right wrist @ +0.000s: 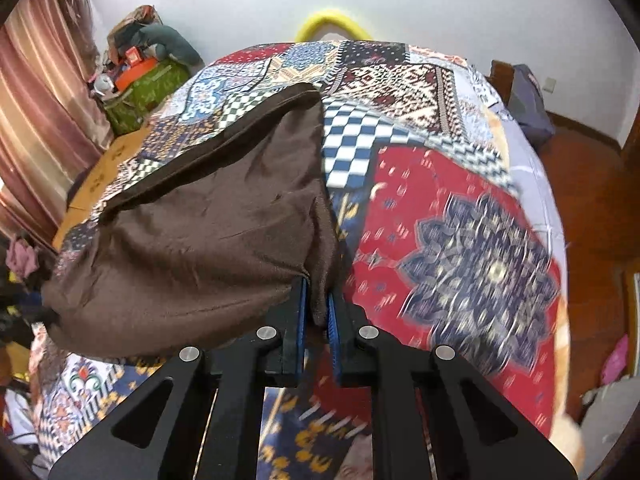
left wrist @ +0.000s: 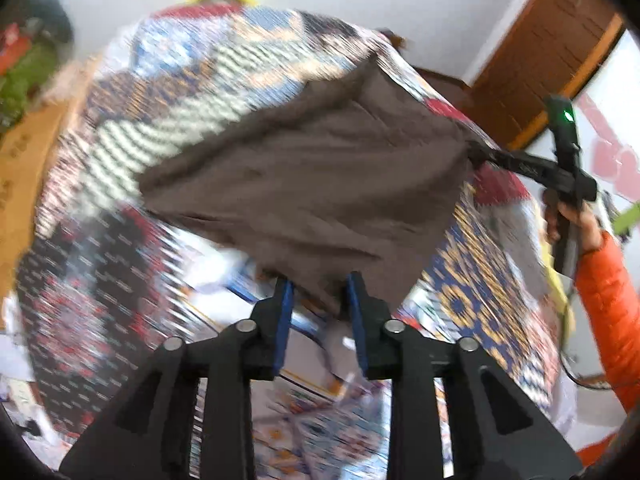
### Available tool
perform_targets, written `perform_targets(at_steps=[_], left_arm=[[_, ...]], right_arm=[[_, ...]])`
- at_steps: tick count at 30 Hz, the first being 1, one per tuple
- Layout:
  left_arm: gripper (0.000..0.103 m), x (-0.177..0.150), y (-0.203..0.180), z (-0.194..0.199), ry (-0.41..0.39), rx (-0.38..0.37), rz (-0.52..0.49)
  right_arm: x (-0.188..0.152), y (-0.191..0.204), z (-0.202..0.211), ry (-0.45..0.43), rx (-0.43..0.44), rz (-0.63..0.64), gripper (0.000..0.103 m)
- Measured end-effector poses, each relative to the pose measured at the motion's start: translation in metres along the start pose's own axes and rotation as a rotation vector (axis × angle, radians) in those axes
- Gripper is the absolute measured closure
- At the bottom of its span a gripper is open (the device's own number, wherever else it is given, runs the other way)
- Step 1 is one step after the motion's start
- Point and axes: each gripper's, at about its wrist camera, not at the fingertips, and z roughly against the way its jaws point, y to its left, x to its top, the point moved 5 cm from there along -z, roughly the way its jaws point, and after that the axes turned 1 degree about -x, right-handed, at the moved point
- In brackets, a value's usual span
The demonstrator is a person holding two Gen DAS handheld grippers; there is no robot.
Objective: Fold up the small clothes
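Note:
A small brown garment (left wrist: 312,184) hangs stretched in the air above the patchwork bedspread (left wrist: 120,152). My left gripper (left wrist: 320,284) has a wide gap between its blue pads, and the cloth's lower corner hangs between them; whether it is pinched does not show. My right gripper (right wrist: 318,300) is shut on the garment's (right wrist: 208,232) near right corner. In the left wrist view the right gripper (left wrist: 476,154) holds the cloth's right corner, held by a hand in an orange sleeve.
The bedspread (right wrist: 460,220) covers a bed. A cardboard box (right wrist: 100,176) and a green bag with clutter (right wrist: 148,84) stand at the left by a curtain. A wooden door (left wrist: 548,48) and wooden floor (right wrist: 592,200) lie to the right.

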Motion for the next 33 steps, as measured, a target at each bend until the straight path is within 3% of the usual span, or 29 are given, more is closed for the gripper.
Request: perform_targets(at_steps=[3,4,9,14,16,18,19,20,21,23,28,33], left_arm=[[0.046,0.024,0.023,0.001,-0.06,0.081,-0.022],[0.044,0.032,0.03,-0.003,-0.067,0.103,-0.034],[0.039,0.071,0.05,-0.046,-0.049,0.148,-0.14],[0.039,0.092,0.05,-0.095,-0.003,0.074,-0.165],[0.047,0.101,0.052,-0.109,0.001,0.014,-0.135],[0.075,0.105,0.053,-0.117,0.005,-0.017,-0.098],[0.083,0.107,0.054,-0.119,0.001,-0.001,-0.086],[0.092,0.106,0.055,-0.119,0.004,0.0,-0.073],[0.094,0.105,0.058,-0.119,0.007,-0.014,-0.049],[0.097,0.1,0.065,-0.115,0.014,-0.046,0.007],[0.098,0.068,0.066,-0.099,0.049,-0.042,0.054],[0.098,0.029,0.047,-0.087,0.108,-0.096,0.089]], right_arm=[[0.015,-0.007,-0.005,-0.002,-0.038,0.021,0.095],[0.021,-0.01,-0.008,0.001,-0.05,0.03,0.095],[0.048,-0.029,-0.028,0.024,-0.112,0.059,0.095],[0.078,-0.045,-0.048,0.016,-0.171,0.052,0.094],[0.089,-0.049,-0.053,-0.003,-0.187,0.035,0.092],[0.097,-0.05,-0.054,-0.019,-0.2,0.023,0.088],[0.099,-0.049,-0.053,-0.021,-0.213,0.019,0.084],[0.1,-0.048,-0.051,-0.019,-0.228,0.014,0.074],[0.1,-0.048,-0.048,-0.025,-0.241,0.009,0.062],[0.094,-0.043,-0.036,-0.08,-0.239,0.005,0.055],[0.055,-0.013,-0.005,-0.101,-0.114,0.011,0.054],[0.003,0.023,0.014,-0.077,0.009,0.014,0.053]])
